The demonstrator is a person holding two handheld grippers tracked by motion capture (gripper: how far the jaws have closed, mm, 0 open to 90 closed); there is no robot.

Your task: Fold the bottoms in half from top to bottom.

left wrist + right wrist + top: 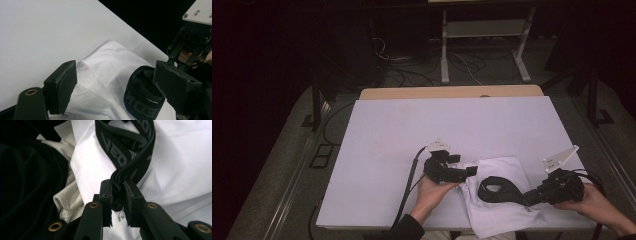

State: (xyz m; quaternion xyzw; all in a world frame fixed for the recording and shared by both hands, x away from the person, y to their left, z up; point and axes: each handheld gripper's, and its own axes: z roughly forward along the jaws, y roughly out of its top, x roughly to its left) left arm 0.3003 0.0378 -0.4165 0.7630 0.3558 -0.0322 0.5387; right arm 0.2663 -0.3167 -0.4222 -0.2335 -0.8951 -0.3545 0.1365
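The right gripper (117,202) is clamping its fingers (132,200) on a black elastic band (130,150), pinching a doubled fold of it between the pads. In the high view that band (497,190) is lying looped on a white garment (504,210) near the front edge of the worktop, toward its front right corner, with the right gripper (524,196) lying low and reaching in from the right.

The left gripper (117,85) is holding its fingers (62,87) wide apart, gripping nothing; the garment (110,62) and the standing loop of the band (143,100) are lying between and beyond them, the right-hand finger just beside the band. In the high view the left gripper (468,171) is resting at the garment's left edge, a hand (432,192) cupping it from below.

The worktop (412,135) is covered by a plain white sheet, with a strip of bare wood showing along its far edge. The room around it is staying dark: a grey floor, loose cables (462,62) and the legs of a pale metal stand (484,45) beyond the far edge.

In the right gripper view dark cloth (27,182) and a cream fabric (67,200) are crowding the garment's left side.

The band is carrying grey woven lettering; only fragments such as "VEO" are readable, the rest being folded away.
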